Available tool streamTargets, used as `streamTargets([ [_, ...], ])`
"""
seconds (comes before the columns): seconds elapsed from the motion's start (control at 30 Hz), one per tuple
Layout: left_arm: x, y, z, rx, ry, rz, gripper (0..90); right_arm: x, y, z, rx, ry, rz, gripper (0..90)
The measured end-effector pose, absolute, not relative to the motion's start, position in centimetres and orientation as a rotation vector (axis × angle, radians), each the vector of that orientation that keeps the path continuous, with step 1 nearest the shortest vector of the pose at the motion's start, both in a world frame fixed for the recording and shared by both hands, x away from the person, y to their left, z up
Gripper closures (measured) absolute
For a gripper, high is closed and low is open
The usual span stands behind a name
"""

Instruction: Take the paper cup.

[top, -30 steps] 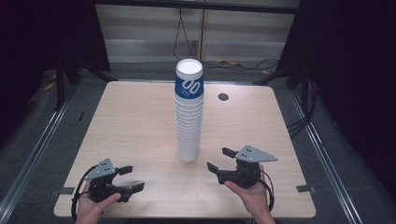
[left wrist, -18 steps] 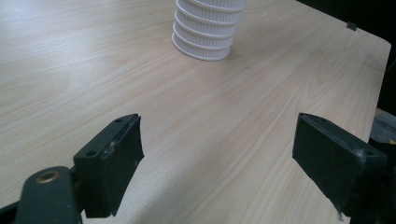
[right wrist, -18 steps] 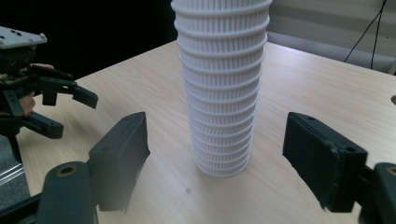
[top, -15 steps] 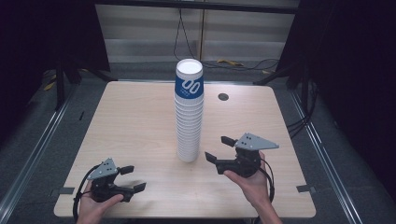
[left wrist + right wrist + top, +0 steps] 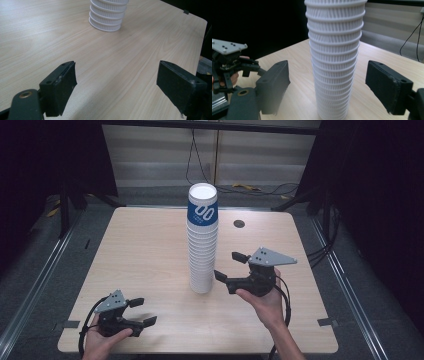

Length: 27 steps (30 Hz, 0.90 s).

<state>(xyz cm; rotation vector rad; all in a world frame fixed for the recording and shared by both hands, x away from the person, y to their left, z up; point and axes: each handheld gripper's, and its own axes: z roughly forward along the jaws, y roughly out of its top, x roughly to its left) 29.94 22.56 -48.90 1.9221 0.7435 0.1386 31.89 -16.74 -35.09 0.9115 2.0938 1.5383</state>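
A tall stack of white ribbed paper cups (image 5: 203,250), its top cup banded in blue, stands in the middle of the wooden table (image 5: 140,250). My right gripper (image 5: 229,266) hovers just right of the stack's lower part, raised off the table. Its jaws have just been opening and stand open. In the right gripper view the stack (image 5: 334,62) rises close ahead of the right gripper (image 5: 330,85), and neither pad touches it. My left gripper (image 5: 145,311) rests open at the front left corner. The left gripper (image 5: 117,87) has bare table between its pads, with the stack's foot (image 5: 106,17) farther off.
A small dark round disc (image 5: 239,223) sits in the table top behind and to the right of the stack. Cables (image 5: 250,187) lie on the floor behind the table. Dark tape tabs (image 5: 325,322) mark the front edges. The left gripper (image 5: 229,62) also appears across the table in the right gripper view.
The right gripper has risen off the table and come closer to the stack, and its jaws stand wider apart. The left gripper has stayed where it was.
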Motion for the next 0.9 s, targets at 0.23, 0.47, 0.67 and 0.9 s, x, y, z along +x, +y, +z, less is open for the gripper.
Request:
streamTargets([
  [0.23,30.1,22.5,-49.0,1.927,0.74,0.136,15.9,32.4,-16.6,-34.6,0.898,2.105,1.562,18.7],
  [0.47,30.1,22.6,-49.0,1.926,0.744,0.139,15.9,32.9,-16.5,-33.3,0.871,2.097,1.592,19.1],
  [0.67,30.1,22.7,-49.0,1.927,0.74,0.143,15.9,33.1,-16.0,-32.0,0.805,2.112,1.591,15.0],
  [0.9,30.1,22.6,-49.0,1.926,0.742,0.14,15.9,33.9,-15.9,-30.2,0.786,2.096,1.63,14.3],
])
